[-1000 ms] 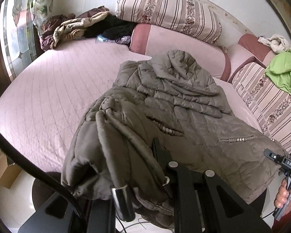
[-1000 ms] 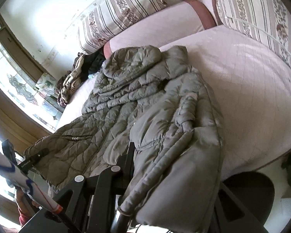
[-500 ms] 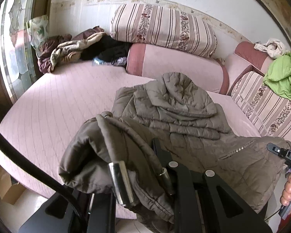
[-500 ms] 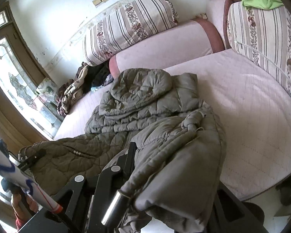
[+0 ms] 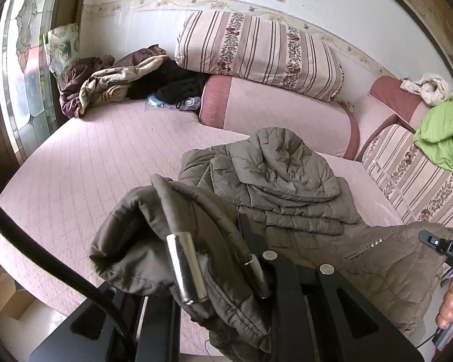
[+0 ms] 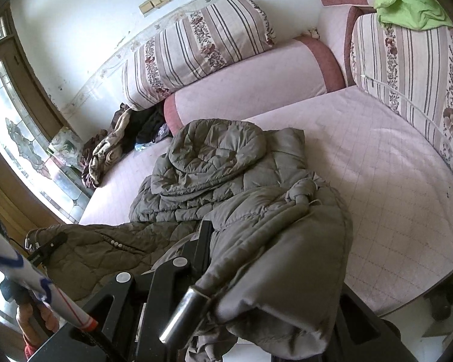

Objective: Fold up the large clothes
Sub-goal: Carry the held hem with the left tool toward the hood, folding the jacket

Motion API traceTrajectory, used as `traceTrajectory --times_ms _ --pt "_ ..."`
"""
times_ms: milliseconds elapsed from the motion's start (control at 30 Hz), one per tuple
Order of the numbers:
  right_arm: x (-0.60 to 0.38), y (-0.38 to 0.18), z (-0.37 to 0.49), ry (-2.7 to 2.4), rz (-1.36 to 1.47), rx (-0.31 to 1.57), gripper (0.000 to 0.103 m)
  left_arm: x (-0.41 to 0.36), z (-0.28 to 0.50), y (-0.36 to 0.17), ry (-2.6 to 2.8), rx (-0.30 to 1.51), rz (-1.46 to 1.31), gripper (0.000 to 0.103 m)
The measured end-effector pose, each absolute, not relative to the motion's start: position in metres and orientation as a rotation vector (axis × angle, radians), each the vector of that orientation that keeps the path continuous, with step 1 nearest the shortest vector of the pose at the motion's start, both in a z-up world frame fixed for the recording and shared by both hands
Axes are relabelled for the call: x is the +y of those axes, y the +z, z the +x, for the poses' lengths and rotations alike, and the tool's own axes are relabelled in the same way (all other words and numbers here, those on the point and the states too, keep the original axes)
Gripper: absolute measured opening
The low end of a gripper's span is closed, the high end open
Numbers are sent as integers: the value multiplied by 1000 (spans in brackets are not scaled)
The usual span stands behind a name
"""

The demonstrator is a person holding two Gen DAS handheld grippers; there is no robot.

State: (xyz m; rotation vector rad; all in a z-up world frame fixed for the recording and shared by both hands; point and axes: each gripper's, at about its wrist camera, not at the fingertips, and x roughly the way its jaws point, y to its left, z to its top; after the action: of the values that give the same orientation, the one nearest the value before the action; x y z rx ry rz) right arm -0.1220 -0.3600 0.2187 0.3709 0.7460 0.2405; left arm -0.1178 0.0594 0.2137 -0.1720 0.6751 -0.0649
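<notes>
A large olive-grey quilted hooded coat [image 5: 287, 187] lies on the pink bed, hood toward the far cushions; it also shows in the right wrist view [image 6: 214, 163]. My left gripper [image 5: 217, 271] is shut on the coat's bottom hem corner, fabric bunched over its fingers [image 5: 184, 265], held up above the bed's near edge. My right gripper [image 6: 196, 286] is shut on the other hem corner, fabric draped over it. The right gripper's tip also shows at the right edge of the left wrist view [image 5: 447, 247], and the left gripper's tip shows in the right wrist view [image 6: 45, 247].
The pink quilted bed [image 5: 90, 163] has striped cushions [image 5: 256, 54] along the back and right. A pile of dark and tan clothes [image 5: 114, 81] lies at the far left corner by a stained-glass window. A green garment [image 5: 444, 132] lies on the right cushions. A cardboard box [image 5: 6, 295] is on the floor.
Both grippers have lifted the coat's hem and pulled back and up from the bed. The lower coat now hangs raised between them; the hood end stays flat.
</notes>
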Motion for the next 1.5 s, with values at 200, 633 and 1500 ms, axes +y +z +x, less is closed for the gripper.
traceTrajectory --times_ms 200,633,1500 --pt "-351 223 -118 228 345 746 19 62 -117 213 -61 680 -180 15" --pt "-354 229 -91 226 359 732 19 56 -90 225 -34 671 -152 15" --pt "-333 237 -8 183 308 726 19 41 -18 230 30 658 -49 15"
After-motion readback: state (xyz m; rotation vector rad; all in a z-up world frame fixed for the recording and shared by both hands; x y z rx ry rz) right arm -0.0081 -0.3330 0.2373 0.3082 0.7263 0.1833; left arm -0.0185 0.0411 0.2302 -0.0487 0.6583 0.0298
